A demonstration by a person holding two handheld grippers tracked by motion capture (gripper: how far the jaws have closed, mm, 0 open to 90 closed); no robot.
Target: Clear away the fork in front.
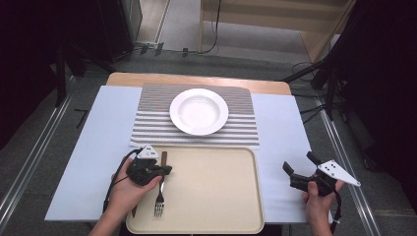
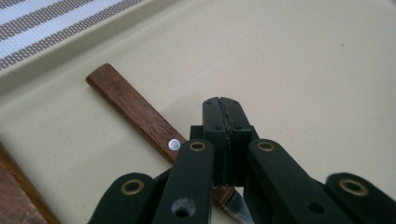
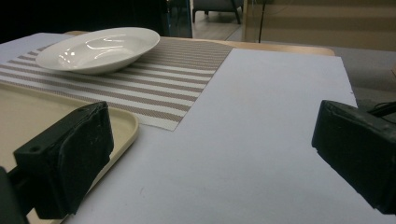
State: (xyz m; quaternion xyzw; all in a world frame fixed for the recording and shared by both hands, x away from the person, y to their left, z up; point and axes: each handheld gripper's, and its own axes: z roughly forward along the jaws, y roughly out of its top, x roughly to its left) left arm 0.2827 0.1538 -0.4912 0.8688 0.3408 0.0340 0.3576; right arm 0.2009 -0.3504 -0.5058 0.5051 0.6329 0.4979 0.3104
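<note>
1. The beige tray [image 1: 211, 191] holds a fork [image 1: 160, 189] with a wooden handle; a second wooden-handled piece lies at the tray's left edge, too hidden to name.
2. The left hand-held gripper [image 1: 166, 170] is clamped on the fork's handle, its jaws pressed together over the wood, tines trailing back toward the person.
3. The right hand-held gripper [image 1: 300, 166] hovers right of the tray, jaws spread wide, nothing between them.
4. Ahead of both, a white plate [image 1: 198, 111] sits empty on a striped placemat [image 1: 241, 125].
5. A white sheet [image 1: 93, 152] covers the wooden desk [image 1: 196, 79]; grey floor and cables lie beyond.
</note>
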